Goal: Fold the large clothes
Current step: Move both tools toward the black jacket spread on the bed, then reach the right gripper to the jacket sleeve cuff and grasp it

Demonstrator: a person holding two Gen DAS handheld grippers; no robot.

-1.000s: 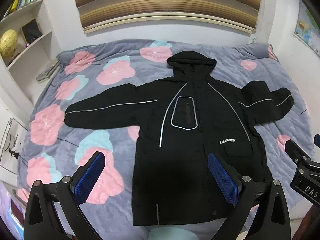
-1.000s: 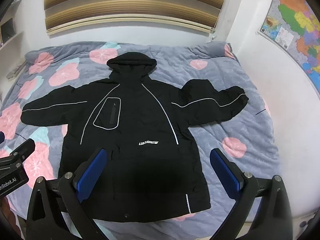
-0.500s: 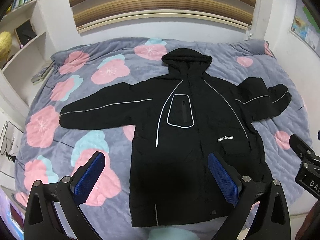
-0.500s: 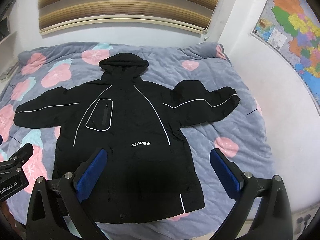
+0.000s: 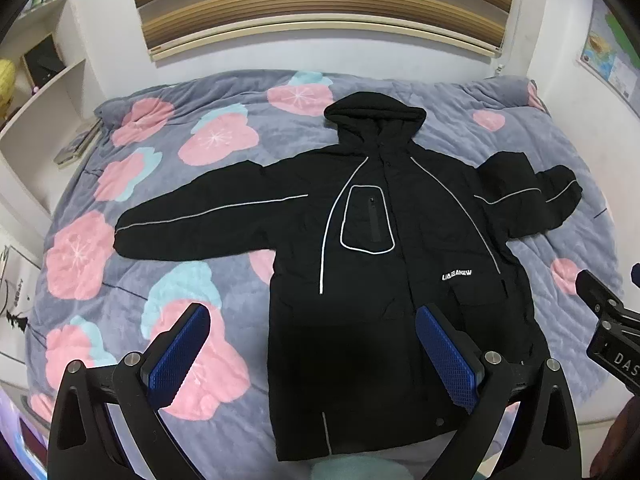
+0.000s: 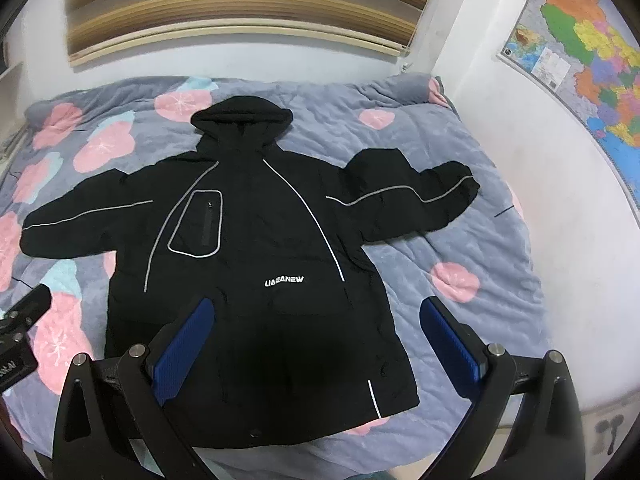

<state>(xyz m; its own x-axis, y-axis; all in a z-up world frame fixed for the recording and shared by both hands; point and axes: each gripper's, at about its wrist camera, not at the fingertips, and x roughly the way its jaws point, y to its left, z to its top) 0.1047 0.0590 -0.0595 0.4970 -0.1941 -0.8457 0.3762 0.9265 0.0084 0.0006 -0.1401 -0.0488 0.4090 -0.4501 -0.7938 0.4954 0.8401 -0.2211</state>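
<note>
A large black hooded jacket [image 5: 384, 264] with thin white piping lies front up on the bed, hood toward the far wall. It also shows in the right wrist view [image 6: 256, 264]. Its left sleeve [image 5: 192, 220] stretches out flat; its right sleeve [image 6: 416, 196] is bent and bunched. My left gripper [image 5: 316, 356] is open and empty, held above the jacket's lower left hem. My right gripper [image 6: 320, 344] is open and empty above the lower right hem. Each gripper shows at the edge of the other's view.
The bed has a grey quilt [image 5: 160, 152] with pink and blue flowers. White shelves [image 5: 36, 92] stand at the left. A wall with a coloured map [image 6: 592, 64] runs along the right. A striped blind [image 5: 320, 4] hangs on the far wall.
Both grippers have drifted a little to the right and slightly back; the jacket sits lower and more to the left in the views. The jacket itself has not moved.
</note>
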